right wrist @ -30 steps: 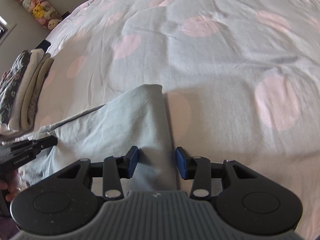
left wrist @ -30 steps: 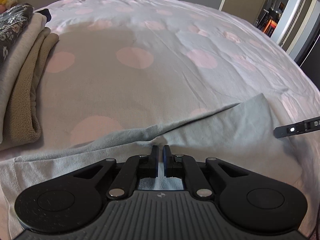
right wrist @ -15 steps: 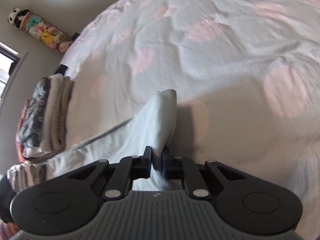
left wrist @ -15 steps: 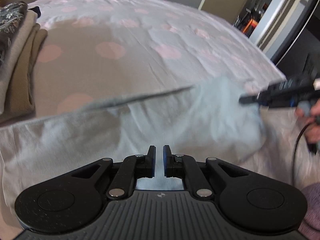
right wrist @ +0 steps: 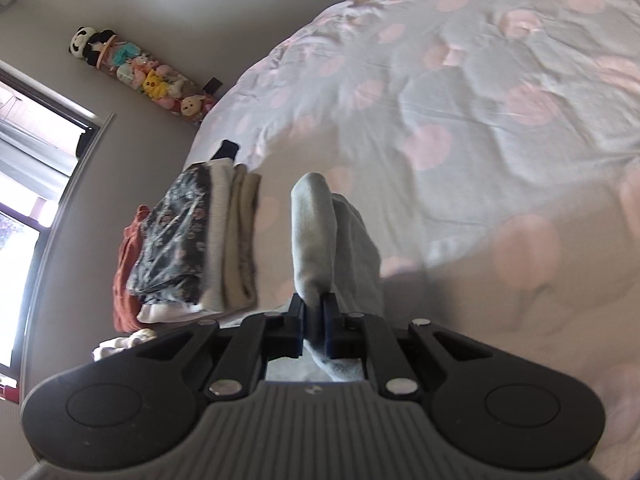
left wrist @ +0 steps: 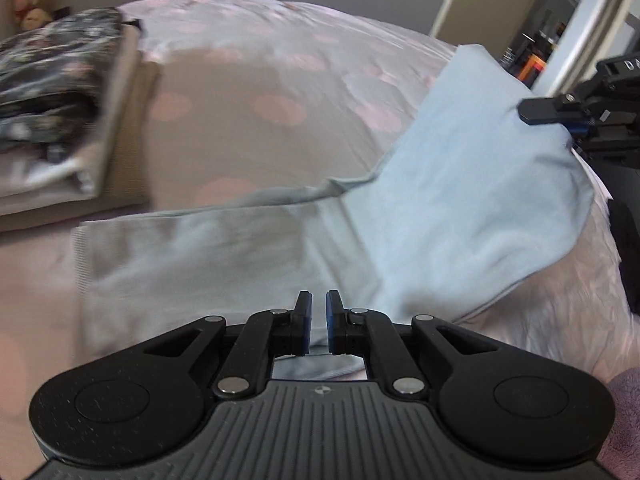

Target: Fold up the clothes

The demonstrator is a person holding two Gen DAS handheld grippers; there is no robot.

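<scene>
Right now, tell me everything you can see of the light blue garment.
The light blue garment looks like soft knit cotton with a ribbed hem at its left end. Most of it lies flat on the dotted bedspread. Its right portion is lifted into a peak, pinched by the right tongs. The left tongs hover slightly parted over its near edge, gripping nothing.

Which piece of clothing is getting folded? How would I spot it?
Find the big bed with the pink-dotted cover. A stack of folded clothes sits at one side; beside it a pale blue garment lies spread out. It alone is unfolded, one end pinched up by the right gripper.
</scene>
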